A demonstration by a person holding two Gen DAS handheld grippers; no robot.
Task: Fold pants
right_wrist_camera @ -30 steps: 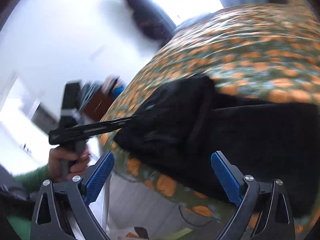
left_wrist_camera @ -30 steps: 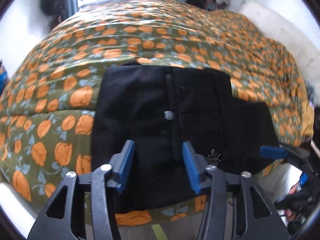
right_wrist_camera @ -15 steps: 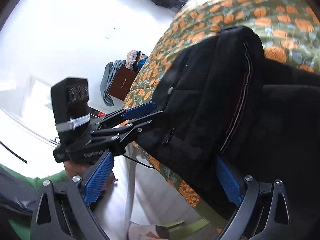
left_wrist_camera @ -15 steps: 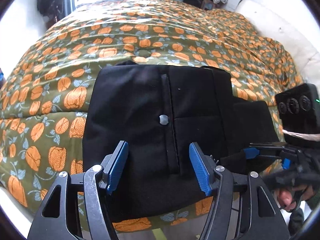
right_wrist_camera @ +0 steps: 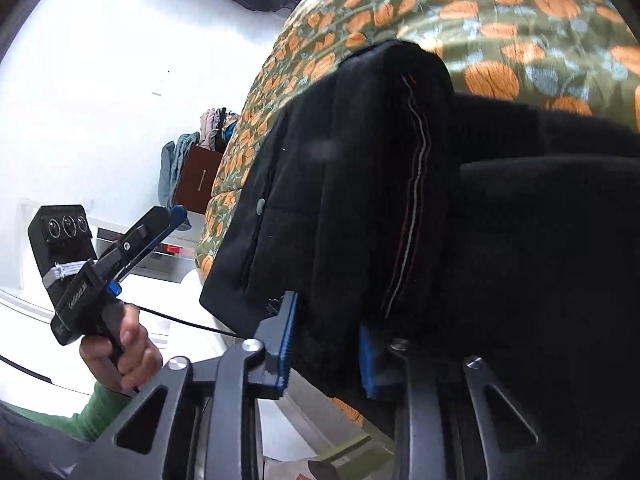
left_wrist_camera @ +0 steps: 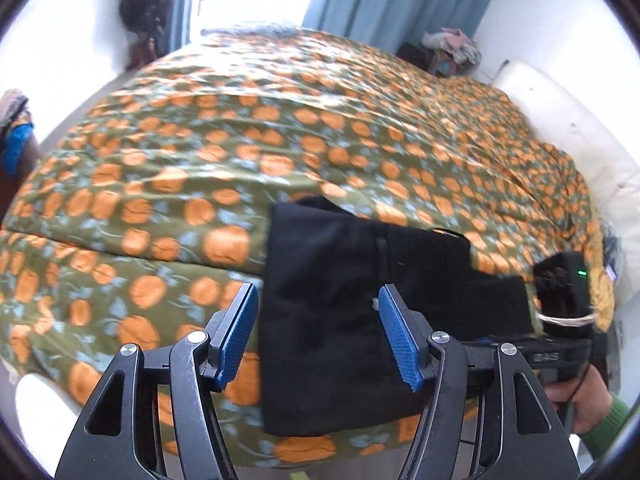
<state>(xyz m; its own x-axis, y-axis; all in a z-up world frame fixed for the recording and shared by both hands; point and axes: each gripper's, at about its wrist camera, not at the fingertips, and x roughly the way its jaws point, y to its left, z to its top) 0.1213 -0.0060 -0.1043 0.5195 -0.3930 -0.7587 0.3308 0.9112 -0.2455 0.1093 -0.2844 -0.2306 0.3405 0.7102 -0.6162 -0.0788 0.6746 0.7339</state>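
Right wrist view: the right gripper [right_wrist_camera: 324, 340] is closing on the thick, soft edge of the folded black pants [right_wrist_camera: 360, 184] at the bed's [right_wrist_camera: 520, 20] near edge, while the left gripper [left_wrist_camera: 320, 336] hovers released above them, so grab several limp layers together

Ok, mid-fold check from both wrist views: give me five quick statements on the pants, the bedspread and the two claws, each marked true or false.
1. The pants are black. True.
2. The pants lie on a plain white sheet. False: they lie on a green bedspread with an orange print.
3. The right claw has pants fabric between its blue pads, jaws closing. True.
4. The left claw grips the pants. False: its jaws stand apart above the fabric, nothing clamped.
5. The pants lie at the far end of the bed, by the curtain. False: they lie at the near edge, partly hanging over it.
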